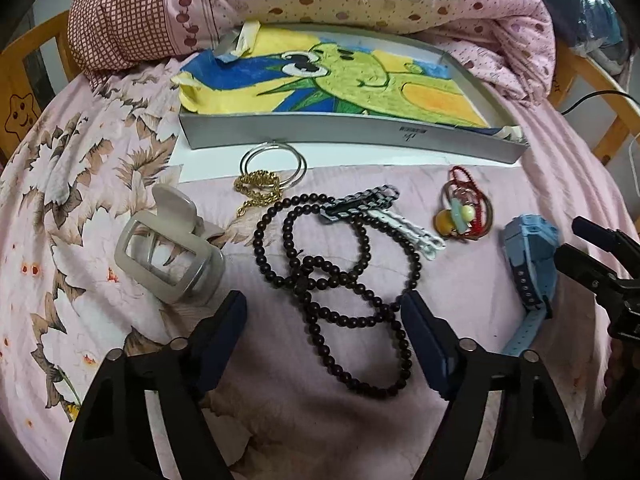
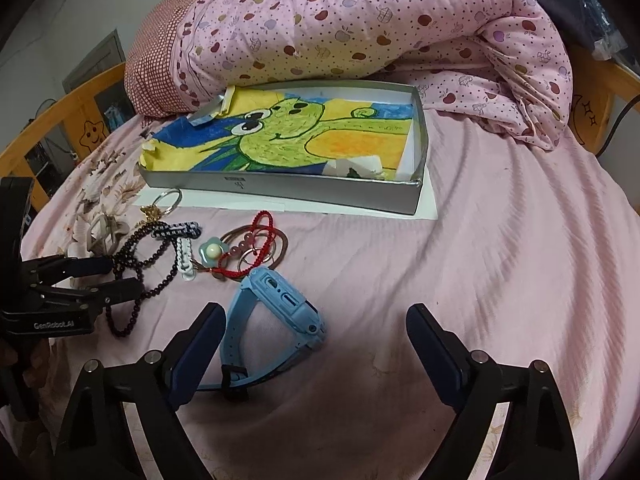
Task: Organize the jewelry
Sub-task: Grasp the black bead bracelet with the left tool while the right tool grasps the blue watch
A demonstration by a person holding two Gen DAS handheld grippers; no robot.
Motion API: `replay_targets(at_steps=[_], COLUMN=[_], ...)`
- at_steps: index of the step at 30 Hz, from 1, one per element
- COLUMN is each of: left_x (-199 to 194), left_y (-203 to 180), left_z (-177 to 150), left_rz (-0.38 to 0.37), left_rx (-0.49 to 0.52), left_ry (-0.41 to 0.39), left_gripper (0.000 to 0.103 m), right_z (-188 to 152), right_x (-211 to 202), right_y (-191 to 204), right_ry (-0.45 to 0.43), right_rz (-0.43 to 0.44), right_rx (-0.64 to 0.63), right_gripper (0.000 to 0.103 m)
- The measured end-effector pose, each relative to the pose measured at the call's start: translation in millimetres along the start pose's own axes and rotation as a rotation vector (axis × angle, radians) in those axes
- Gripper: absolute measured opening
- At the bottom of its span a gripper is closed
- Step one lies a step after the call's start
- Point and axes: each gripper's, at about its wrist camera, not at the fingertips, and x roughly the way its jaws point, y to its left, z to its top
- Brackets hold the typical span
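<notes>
The left gripper (image 1: 324,312), open and empty, straddles the bead necklace (image 1: 340,276) to pinch it; the right gripper (image 2: 316,328), equally open, brackets the blue watch (image 2: 276,316) at ten o'clock, for the box (image 2: 280,192).

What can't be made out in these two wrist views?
- Blue watch: face turned away in both views; strap end hidden behind the right gripper finger.
- Dark bead necklace: far side hidden by the left gripper in the right view.
- Print on the grey box: too small.
</notes>
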Motion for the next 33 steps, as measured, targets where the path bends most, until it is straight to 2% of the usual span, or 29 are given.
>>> replay_targets(at_steps=[6,9,11,16,18,20,22,27,31,33], left_x=[6.2,7.8,8.1,7.4,7.0,6.1,5.4,3.0,1.5,-0.2], left_y=[-2.8,-3.7,-4.4,-3.8,-4.5,-5.0,-5.6,-8.5,-11.3,-12.4], left_z=[2.7,2.2,2.1,1.9,2.0,1.9,1.6,0.2,-0.3,-1.0], left_rz=[0.037,0.050,0.061,0.076,0.090,0.101,0.101,0.114,0.121,0.123], left_rx=[0.002,-0.001,0.000,-0.003,0.001,0.002,-0.001,0.007,0.013,0.014], left_ry=[0.007,0.012,0.013,0.031,0.031,0.029,0.028,0.023,0.023,0.026], left_gripper=[0.070,0.068,0.060,0.049,0.045,0.038,0.035,0.021,0.010,0.010], right_z=[-0.6,-1.2,-1.5,-3.4,-4.7,-5.3,-5.9,-7.0,-7.0,-7.4], right_x=[10.3,15.5,18.2,22.6,24.3,25.0,24.4,24.8,23.0,22.3], right_y=[-5.1,-6.5,-7.0,-3.6,-1.6,0.1,1.6,5.3,6.7,5.2], right_ry=[0.025,0.040,0.048,0.056,0.060,0.063,0.058,0.057,0.054,0.053], right_rz=[0.004,0.010,0.017,0.015,0.010,0.004,0.007,0.028,0.030,0.042], right_rx=[0.025,0.036,0.039,0.021,0.012,0.003,-0.003,-0.016,-0.017,-0.001], right_gripper=[0.072,0.068,0.067,0.061,0.052,0.049,0.048,0.029,0.029,0.028])
